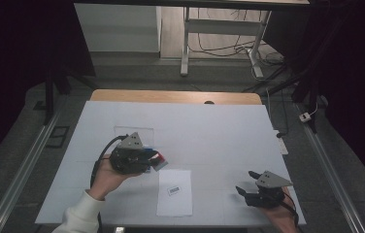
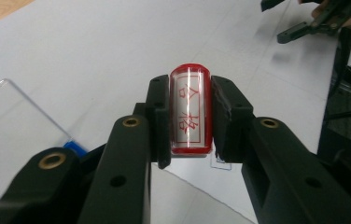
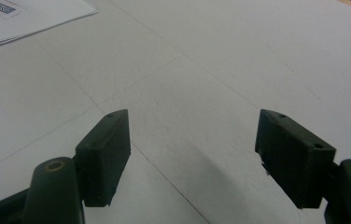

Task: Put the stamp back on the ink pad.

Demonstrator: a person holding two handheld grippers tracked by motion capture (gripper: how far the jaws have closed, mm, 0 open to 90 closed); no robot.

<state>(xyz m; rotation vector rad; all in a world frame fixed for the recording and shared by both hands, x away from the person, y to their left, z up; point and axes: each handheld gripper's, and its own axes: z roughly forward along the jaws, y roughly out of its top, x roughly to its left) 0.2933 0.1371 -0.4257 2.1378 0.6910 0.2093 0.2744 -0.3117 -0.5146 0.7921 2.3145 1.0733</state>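
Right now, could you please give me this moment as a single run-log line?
left gripper: shut on red stamp | right gripper: open, over table | paper sheet: flat between grippers

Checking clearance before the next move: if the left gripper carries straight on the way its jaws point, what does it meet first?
Probably nothing close. The left gripper, shut on the red stamp, points across bare white table cover. The right gripper sits far off, right of that line; depth is hard to judge.
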